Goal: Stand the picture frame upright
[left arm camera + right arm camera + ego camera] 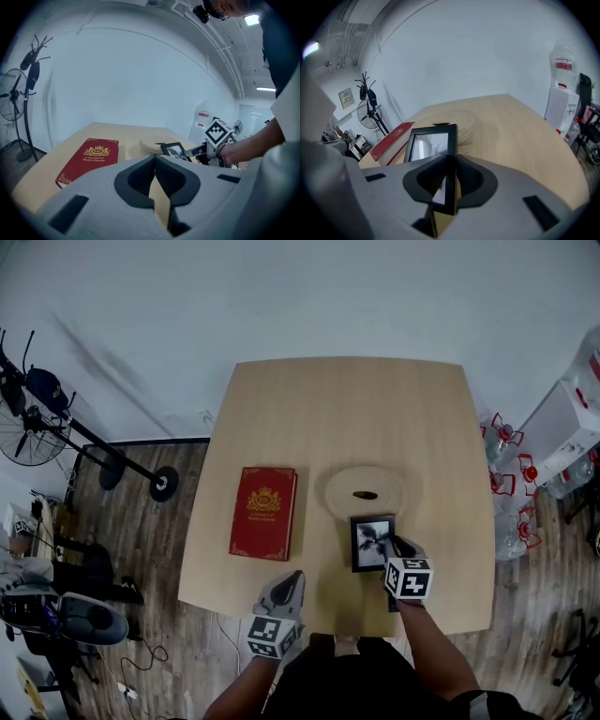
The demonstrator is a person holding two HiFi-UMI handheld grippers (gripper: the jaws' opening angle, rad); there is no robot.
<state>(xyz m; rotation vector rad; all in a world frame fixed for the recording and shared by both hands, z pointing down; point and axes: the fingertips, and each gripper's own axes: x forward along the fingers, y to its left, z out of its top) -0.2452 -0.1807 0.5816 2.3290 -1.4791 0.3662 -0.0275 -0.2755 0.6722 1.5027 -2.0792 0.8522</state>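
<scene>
picture frame [430, 142], at the table's [328, 409] near right, sits clamped in my right gripper [447, 169], lower edge swallowed by the jaws — its tilt i can't judge; left gripper [154, 163] is closed, empty.

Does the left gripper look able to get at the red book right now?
Probably yes: the left gripper hangs empty just short of the red book, with only bare table between them. The right gripper, holding the picture frame, is off to the side.
</scene>
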